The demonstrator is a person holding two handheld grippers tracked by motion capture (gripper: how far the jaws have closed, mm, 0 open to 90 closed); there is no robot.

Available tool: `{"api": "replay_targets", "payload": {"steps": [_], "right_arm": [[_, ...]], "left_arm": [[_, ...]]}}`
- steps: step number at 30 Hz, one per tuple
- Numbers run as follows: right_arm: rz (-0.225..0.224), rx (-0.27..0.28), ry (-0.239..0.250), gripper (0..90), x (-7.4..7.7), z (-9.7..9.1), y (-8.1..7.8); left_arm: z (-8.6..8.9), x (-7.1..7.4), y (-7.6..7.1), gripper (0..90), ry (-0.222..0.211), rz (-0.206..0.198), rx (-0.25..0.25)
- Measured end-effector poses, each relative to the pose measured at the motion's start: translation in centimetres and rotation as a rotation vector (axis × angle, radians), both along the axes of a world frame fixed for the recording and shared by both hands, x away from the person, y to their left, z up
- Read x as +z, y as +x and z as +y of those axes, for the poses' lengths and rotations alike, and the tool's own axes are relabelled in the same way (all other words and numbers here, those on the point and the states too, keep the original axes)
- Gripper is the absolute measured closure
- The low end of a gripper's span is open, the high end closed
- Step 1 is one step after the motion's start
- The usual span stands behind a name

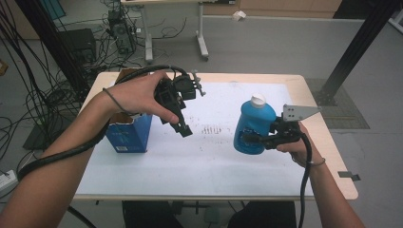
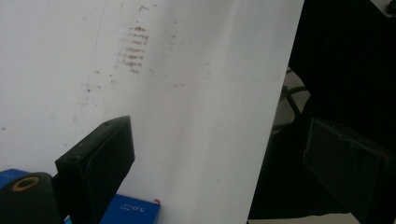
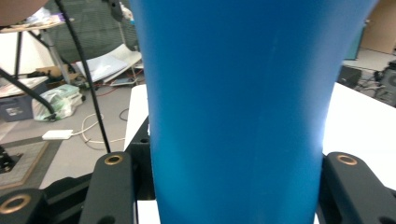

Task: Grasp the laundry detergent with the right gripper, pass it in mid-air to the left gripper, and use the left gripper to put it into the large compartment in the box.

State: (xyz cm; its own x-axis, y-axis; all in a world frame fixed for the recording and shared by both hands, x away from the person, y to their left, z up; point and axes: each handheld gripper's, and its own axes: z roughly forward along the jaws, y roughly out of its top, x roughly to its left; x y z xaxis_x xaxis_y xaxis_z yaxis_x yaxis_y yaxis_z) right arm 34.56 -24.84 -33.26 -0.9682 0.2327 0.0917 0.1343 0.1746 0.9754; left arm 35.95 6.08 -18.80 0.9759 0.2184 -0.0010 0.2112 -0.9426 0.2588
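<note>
A blue bottle (image 1: 253, 127) with a white cap (image 1: 258, 99) is held upright just above the table's right half. My right gripper (image 1: 254, 139) is shut on its lower body from the right. In the right gripper view the bottle's blue wall (image 3: 238, 107) stands between both jaws of the right gripper (image 3: 231, 186). My left gripper (image 1: 178, 124) hangs in the air over the table's left middle, pointing down and to the right. Its jaws stand wide apart around nothing, as the left gripper (image 2: 224, 161) shows in its own view above the white sheet.
A blue carton (image 1: 128, 135) stands at the table's left, below the left hand; its corner (image 2: 130, 212) appears by the left jaw. The white sheet (image 1: 199, 161) carries dark smudges (image 1: 211, 129) in the middle. Cables, desk legs and black frame posts surround the table.
</note>
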Motion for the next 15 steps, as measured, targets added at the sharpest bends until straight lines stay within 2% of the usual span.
{"api": "replay_targets", "payload": {"steps": [15], "right_arm": [[0.004, 0.096, -0.011, 44.2, -0.1, 2.3, -0.1]], "left_arm": [[-1.8, 1.5, -0.4, 8.8, 0.013, -0.012, -0.052]]}}
